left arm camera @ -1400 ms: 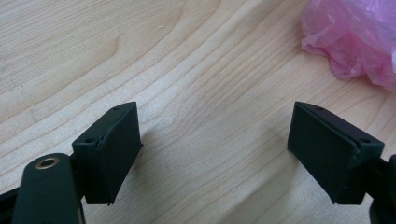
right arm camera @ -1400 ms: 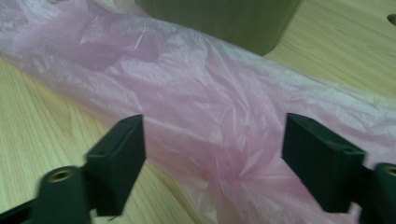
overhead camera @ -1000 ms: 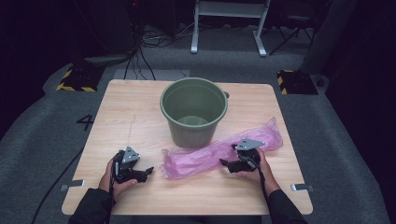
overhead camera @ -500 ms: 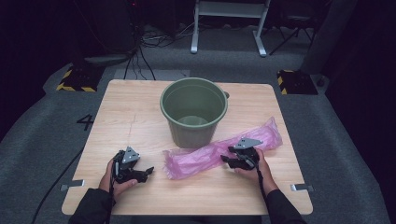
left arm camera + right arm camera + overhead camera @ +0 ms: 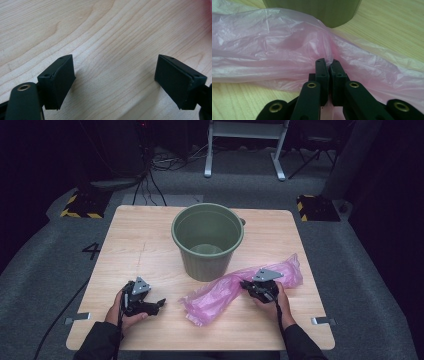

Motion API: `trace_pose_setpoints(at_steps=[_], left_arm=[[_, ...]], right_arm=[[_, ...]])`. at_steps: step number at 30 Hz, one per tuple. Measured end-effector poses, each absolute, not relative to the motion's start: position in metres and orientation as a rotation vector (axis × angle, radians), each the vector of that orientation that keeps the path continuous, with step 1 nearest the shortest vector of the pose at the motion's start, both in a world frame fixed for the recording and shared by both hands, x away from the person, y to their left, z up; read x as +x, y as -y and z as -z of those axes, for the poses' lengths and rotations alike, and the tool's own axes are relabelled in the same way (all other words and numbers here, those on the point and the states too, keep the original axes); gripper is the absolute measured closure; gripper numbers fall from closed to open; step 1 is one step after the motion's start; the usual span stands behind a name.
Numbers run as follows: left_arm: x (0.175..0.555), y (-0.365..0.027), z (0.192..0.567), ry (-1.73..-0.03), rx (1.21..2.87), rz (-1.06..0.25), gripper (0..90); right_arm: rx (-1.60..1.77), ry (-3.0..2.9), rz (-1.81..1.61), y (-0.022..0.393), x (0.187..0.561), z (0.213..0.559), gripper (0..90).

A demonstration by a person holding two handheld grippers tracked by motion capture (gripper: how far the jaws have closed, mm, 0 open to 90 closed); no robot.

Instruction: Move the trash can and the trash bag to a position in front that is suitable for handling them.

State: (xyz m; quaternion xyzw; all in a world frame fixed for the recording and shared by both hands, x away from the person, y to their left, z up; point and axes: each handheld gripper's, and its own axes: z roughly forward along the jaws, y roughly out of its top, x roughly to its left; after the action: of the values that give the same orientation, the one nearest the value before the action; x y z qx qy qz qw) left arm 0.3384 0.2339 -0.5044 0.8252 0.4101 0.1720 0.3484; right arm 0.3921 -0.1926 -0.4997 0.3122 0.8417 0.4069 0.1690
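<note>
Since a second ago the right gripper has been closing, and its jaws are now pinching a fold of the pink bag, which is bunching slightly toward them. That bag is lying on the table just in front of the green bucket, touching its base. Meanwhile the left gripper is resting near the front edge, jaws apart over bare wood. I'm guessing the thin film could slip out or tear if pulled hard, and dragging it might nudge the bucket. On the floor a "4" is showing; nothing else readable.
</note>
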Motion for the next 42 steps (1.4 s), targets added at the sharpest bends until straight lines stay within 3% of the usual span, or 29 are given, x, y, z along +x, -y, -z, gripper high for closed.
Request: trace_pose_setpoints(at_steps=[42], left_arm=[[0.341,-0.233,0.505,-1.041,2.149,-0.436,15.7]], right_arm=[[0.866,-2.106,-1.395,0.229,0.376,0.440,88.8]])
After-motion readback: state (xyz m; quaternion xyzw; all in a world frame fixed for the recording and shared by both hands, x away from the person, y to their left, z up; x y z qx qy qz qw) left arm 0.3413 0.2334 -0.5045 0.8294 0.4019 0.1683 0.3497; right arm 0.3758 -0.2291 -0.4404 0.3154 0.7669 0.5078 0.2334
